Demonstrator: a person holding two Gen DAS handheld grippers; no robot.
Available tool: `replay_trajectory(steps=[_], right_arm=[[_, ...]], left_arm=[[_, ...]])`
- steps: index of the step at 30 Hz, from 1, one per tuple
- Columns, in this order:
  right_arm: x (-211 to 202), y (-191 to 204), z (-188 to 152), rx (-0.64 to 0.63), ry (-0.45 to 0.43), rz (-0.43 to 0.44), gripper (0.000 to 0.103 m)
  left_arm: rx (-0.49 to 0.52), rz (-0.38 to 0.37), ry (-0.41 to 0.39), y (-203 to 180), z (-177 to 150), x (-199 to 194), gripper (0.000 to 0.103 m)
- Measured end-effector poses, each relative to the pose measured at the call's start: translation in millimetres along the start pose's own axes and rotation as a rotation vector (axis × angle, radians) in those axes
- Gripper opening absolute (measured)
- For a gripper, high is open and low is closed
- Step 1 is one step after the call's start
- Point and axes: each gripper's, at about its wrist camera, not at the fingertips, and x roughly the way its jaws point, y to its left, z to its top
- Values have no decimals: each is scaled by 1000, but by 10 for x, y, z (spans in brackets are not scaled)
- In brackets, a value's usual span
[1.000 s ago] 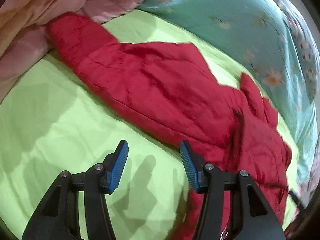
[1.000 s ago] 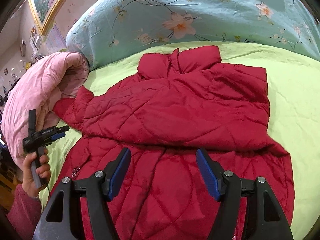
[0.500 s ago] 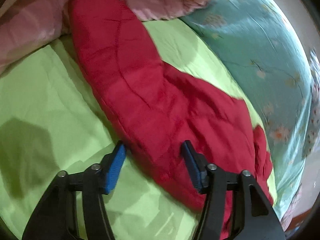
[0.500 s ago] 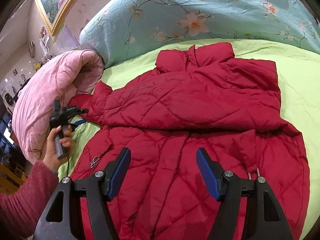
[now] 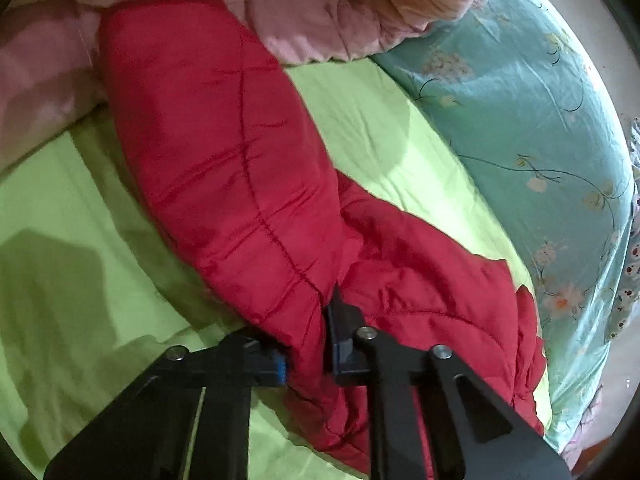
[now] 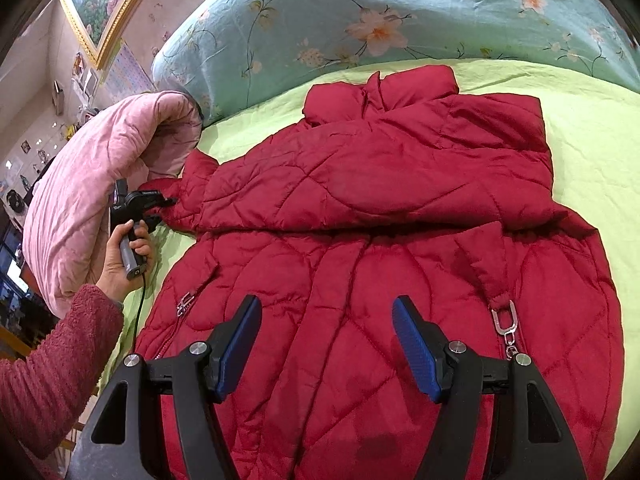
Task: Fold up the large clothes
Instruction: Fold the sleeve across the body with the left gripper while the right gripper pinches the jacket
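A: Closing just ended: left gripper clamped the sleeve beside the pink quilt.
B: Right gripper hung unclenched above the jacket; sleeve fold could start.

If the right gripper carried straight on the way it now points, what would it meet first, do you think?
Most likely the red jacket: the right gripper hangs open, tilted down over the jacket's lower front panel, with nothing between. Depth is hard to judge through the fisheye, so the exact contact spot is uncertain.
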Motion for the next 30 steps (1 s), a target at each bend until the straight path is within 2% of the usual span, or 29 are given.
replay_trajectory(steps=[4,9,15,20,24,30], right_arm=[[-71,-1,7,0,-20,-4,70],[-136,-31,53,15,-43,6,70],[-204,-108,71,52,-68,15,70],[-290,-218,66,85,-88,11,70],[-396,-337,61,124,-117,1,71],[-526,-517,92,172,-144,-6,71]], left_arm=[[87,2,-51,-193,-82,-257,8],[213,-61,-141,-620,-247,-741,8],[357,-138,-201,-1145,-520,-1191,7],[494,-206,-211,-1741,-714,-1281,7],[632,-240,-198,-2240,-1066,-1322,7],[775,-238,-141,-2698,-1580,-1142,7]])
